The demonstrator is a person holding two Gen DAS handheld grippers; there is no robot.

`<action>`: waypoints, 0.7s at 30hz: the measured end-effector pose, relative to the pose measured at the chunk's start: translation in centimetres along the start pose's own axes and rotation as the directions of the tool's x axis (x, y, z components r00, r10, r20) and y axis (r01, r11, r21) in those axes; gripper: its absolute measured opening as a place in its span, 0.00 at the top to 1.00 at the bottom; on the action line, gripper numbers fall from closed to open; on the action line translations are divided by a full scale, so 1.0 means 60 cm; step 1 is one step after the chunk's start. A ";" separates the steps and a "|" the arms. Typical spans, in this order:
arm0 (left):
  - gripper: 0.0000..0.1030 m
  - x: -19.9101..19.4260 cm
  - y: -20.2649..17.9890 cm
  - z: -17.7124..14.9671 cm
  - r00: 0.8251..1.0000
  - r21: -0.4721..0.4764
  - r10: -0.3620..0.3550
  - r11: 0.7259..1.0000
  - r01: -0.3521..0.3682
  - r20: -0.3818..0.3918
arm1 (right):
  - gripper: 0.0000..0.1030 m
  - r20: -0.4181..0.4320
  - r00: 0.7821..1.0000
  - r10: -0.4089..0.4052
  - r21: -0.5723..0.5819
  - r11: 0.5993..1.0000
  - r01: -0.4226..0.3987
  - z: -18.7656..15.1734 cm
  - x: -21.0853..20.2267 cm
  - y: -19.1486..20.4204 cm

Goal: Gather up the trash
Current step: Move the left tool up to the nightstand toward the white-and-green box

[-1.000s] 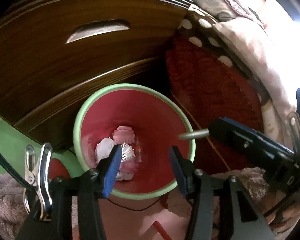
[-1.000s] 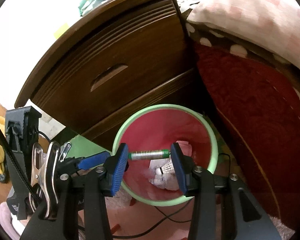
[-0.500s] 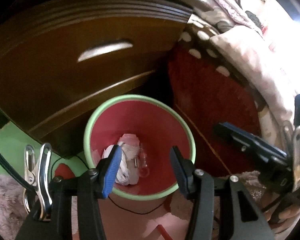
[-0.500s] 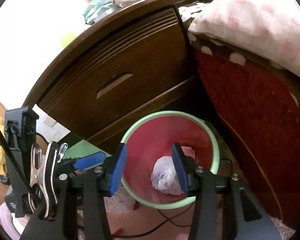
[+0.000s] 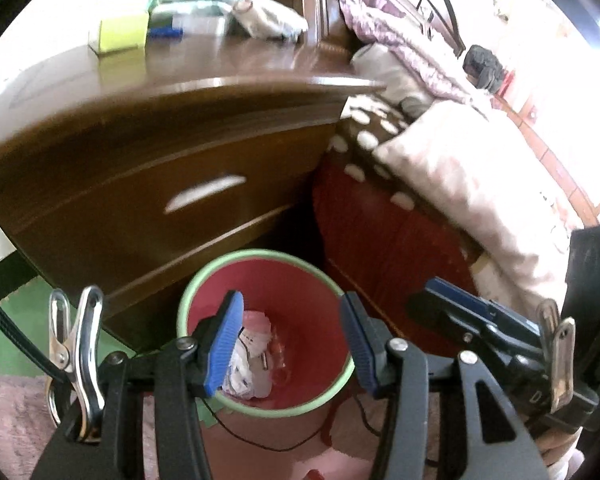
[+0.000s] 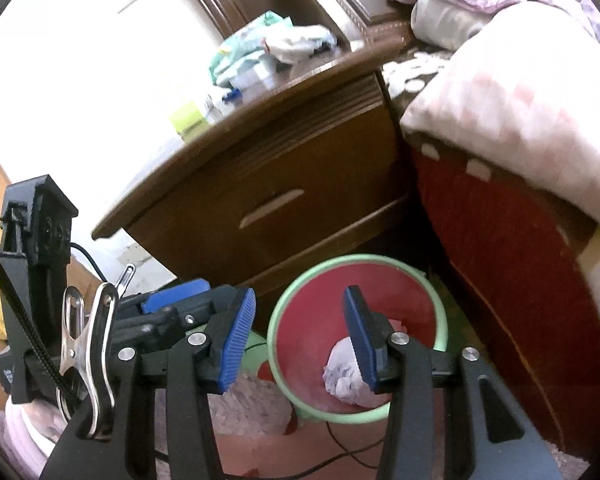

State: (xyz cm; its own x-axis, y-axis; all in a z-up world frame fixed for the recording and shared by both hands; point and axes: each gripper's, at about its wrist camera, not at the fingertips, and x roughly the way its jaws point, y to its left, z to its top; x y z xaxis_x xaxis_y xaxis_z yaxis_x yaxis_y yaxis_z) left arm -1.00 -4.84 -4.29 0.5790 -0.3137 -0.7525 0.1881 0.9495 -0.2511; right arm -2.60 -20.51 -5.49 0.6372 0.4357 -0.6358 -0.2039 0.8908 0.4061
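Bed (image 5: 440,184) at right, pink quilt over a dark red side, hard against the right end of the nightstand (image 5: 148,184). Packets and a yellow-green box (image 5: 120,34) spread over the nightstand top, toward its back edge. Bin (image 5: 324,276) on the floor at the foot of the nightstand front, in the corner it makes with the bed, green rim, red inside; rim close to both the drawer base and the bed side, so little room behind or to the right, open floor only on the near side. Black cable (image 5: 260,444) trailing on the floor by the near rim. Crumpled trash (image 5: 256,344) lying in the bin bottom, a white wad (image 6: 342,372) among it. Left gripper (image 5: 290,344) above the bin mouth, jaws parted about halfway, nothing between the pads. Right gripper (image 6: 298,338) likewise above the near rim, jaws released, gripping nothing, pads clear of the bin.
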 end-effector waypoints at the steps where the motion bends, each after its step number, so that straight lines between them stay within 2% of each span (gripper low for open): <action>1: 0.49 -0.008 -0.001 0.005 1.000 0.000 0.002 1.000 -0.002 0.011 | 0.54 0.013 1.000 0.000 -0.004 1.000 0.000 0.001 -0.006 0.001; 10: 0.49 -0.071 0.010 0.076 0.994 -0.016 0.053 0.999 -0.052 0.099 | 0.54 0.133 0.990 -0.045 -0.088 0.995 0.057 0.032 -0.066 0.020; 16: 0.49 -0.090 0.031 0.139 0.983 -0.051 0.135 0.990 -0.130 0.124 | 0.54 0.156 0.987 -0.034 -0.140 0.989 0.056 0.061 -0.073 0.031; 21: 0.43 -0.093 0.053 0.197 0.970 -0.075 0.202 0.978 -0.193 0.135 | 0.53 0.161 0.987 -0.007 -0.147 0.989 0.031 0.077 -0.062 0.030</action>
State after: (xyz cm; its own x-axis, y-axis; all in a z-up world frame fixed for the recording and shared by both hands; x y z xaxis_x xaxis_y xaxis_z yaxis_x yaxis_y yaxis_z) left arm 5.72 -0.02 6.32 0.7069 -0.1120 -0.6984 0.0127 0.9892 -0.1457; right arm -1.89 -21.10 0.65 0.7499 0.4031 -0.5246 -0.2911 0.9131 0.2855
